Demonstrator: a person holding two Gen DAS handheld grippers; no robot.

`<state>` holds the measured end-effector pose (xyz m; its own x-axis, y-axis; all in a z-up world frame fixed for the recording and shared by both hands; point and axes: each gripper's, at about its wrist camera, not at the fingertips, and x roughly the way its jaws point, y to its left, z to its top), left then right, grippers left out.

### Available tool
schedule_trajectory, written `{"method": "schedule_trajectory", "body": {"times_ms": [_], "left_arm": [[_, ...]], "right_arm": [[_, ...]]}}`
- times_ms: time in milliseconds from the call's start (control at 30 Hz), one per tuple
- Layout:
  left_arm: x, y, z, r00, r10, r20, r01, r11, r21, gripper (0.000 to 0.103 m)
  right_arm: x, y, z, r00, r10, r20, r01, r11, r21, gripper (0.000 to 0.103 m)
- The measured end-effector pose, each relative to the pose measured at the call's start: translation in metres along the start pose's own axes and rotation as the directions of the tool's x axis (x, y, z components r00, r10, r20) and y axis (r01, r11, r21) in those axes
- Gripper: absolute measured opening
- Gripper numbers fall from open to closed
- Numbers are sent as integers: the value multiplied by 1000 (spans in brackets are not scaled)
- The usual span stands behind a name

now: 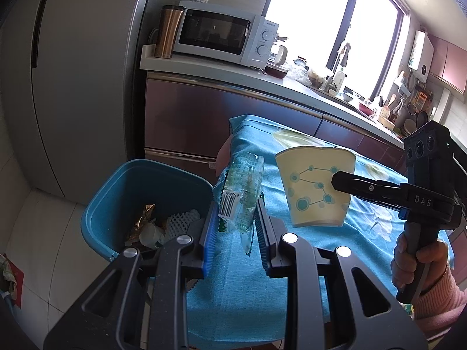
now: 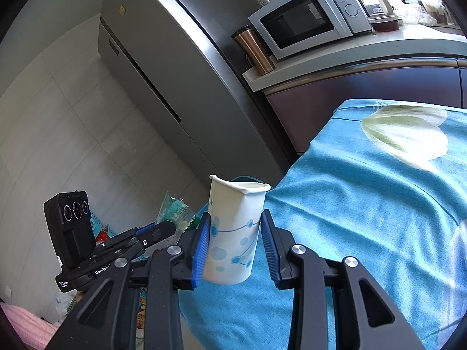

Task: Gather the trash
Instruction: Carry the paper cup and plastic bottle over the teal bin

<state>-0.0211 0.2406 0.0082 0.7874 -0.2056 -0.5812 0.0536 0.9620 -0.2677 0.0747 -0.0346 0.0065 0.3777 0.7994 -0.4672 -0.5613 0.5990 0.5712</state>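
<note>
Gripping a wrapper [image 1: 239, 192], left gripper [image 1: 235, 227] tilts toward bin [image 1: 102, 204].

daylight from blown-out window [image 1: 309, 23] | sharp | fisheye-bent edges, dark corners

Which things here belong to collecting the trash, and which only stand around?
Job:
- plastic wrapper, held in left gripper
- paper cup, held in right gripper
- blue bin

Just there:
- microwave
- copper tumbler
- fridge
- blue tablecloth
</note>
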Motion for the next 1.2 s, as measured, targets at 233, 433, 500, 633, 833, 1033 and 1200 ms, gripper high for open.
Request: {"method": "schedule_trajectory", "body": {"times_ms": [233, 433, 500, 633, 833, 1033, 1200], "left_arm": [[-2, 4, 0, 1000, 13, 2, -13, 1000, -10, 25], [-4, 11, 0, 1000, 29, 6, -29, 999, -26, 25], [-4, 15, 0, 999, 37, 7, -37, 999, -32, 25], [-4, 23, 1, 999, 45, 6, -44, 998, -44, 25], [-3, 30, 2, 998, 59, 6, -59, 997, -53, 25], [-2, 35, 2, 998, 70, 3, -69, 996, -64, 25], [0, 37, 1, 997, 77, -3, -77, 995, -71, 25]], "right_arm": [[7, 7, 4, 1000, 3, -11, -3, 1000, -14, 33], [17, 15, 9, 1000, 4, -18, -5, 999, -32, 33], [20, 18, 11, 1000, 5, -20, -6, 999, -39, 33], [27, 23, 15, 1000, 7, -25, -8, 999, -50, 33], [36, 29, 19, 999, 11, -35, -13, 998, -64, 33], [47, 31, 21, 999, 11, -46, -14, 998, -68, 33], [54, 30, 22, 999, 8, -54, -11, 998, -65, 33]]}}
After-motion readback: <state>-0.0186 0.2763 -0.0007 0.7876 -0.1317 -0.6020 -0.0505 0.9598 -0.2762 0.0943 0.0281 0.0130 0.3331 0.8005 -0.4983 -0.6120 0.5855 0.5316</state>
